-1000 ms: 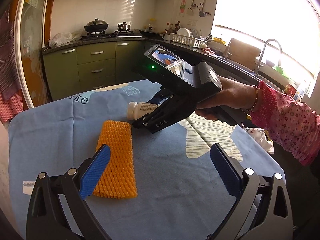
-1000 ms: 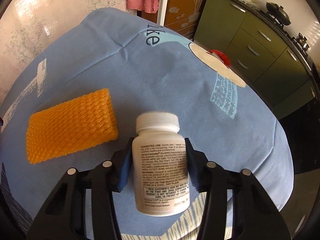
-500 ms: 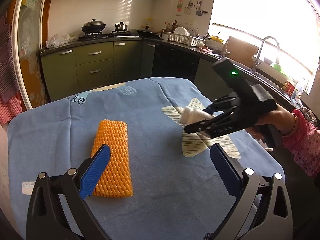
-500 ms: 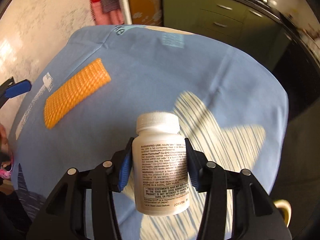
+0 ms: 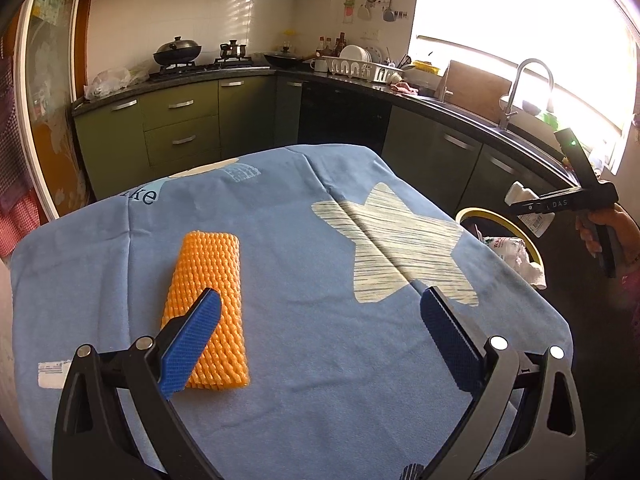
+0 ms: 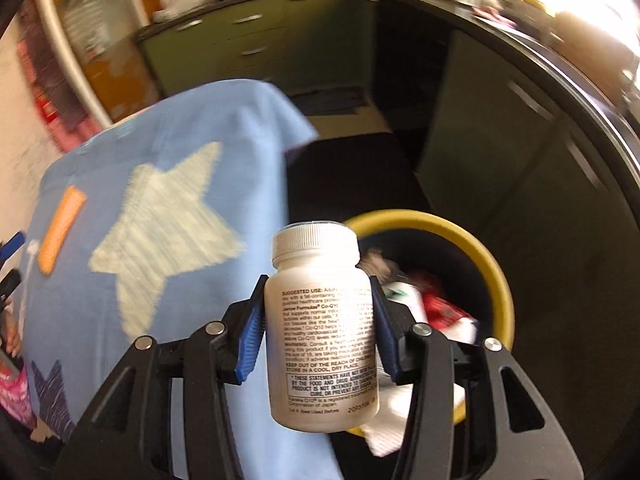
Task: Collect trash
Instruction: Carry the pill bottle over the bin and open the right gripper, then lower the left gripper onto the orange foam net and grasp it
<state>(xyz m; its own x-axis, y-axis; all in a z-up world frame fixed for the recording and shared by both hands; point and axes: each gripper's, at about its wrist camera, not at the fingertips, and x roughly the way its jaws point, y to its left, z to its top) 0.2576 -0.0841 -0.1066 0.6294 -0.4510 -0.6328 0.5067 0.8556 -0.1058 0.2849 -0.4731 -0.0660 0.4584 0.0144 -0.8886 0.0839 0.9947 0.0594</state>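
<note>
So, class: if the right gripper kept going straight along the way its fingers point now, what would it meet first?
Probably the yellow-rimmed bin beside the table: the right gripper, holding the white bottle, points down toward the trash inside it. Depth is uncertain.

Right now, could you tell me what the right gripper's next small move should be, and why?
Probably carry the white bottle a little farther over the yellow-rimmed bin, then open. The right gripper clamps it at the bin's near edge, not squarely over the opening.
</note>
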